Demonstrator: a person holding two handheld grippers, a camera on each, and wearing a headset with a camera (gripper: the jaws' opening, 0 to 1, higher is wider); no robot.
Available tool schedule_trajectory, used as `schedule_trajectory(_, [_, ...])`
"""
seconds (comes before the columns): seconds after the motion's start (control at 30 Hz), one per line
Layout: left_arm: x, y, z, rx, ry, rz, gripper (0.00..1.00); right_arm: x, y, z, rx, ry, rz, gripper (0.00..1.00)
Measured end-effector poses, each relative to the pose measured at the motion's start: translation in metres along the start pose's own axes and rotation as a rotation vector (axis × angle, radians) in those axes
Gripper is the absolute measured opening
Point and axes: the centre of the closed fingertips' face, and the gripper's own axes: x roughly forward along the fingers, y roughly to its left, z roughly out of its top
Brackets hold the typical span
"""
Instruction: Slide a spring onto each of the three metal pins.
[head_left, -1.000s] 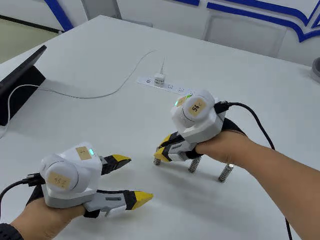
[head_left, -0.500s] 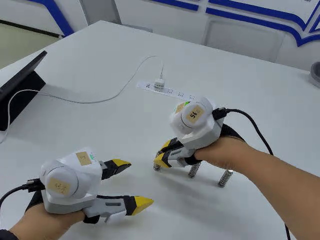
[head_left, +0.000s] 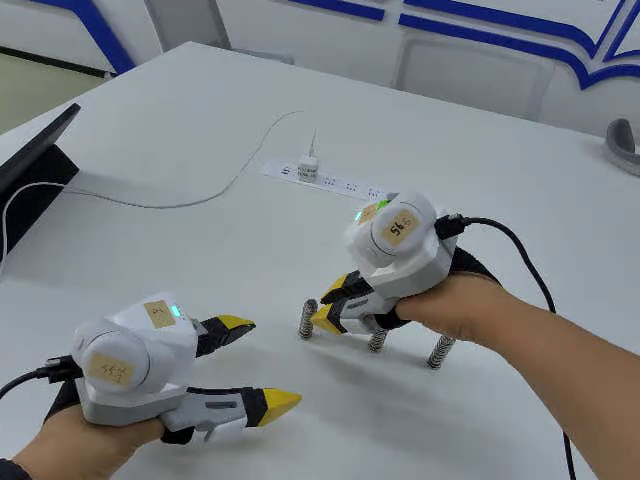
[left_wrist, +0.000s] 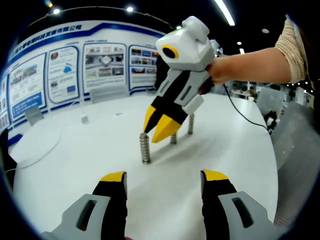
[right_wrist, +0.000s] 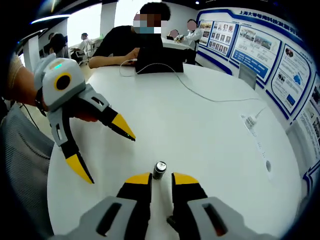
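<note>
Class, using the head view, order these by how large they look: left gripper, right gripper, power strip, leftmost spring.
1. left gripper and right gripper: near alike, the left nearer the camera, so unranked.
2. power strip, far off.
3. leftmost spring.

left claw (head_left: 272, 361) wide, right claw (head_left: 326, 303) narrowly parted

The right gripper (head_left: 320, 306) has drawn back off the leftmost spring (head_left: 307, 318), which was mostly hidden under its fingers (head_left: 327, 319) a second ago and now stands uncovered on the tabletop (head_left: 200, 250) just beside their yellow tips.
</note>
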Motion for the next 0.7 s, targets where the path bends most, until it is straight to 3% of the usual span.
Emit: schedule_trajectory(0.7, [0.001, -0.003, 0.002, 0.000, 0.003, -0.007, 0.64, -0.042, 0.024, -0.007, 0.089, -0.134, -0.040, 0.21])
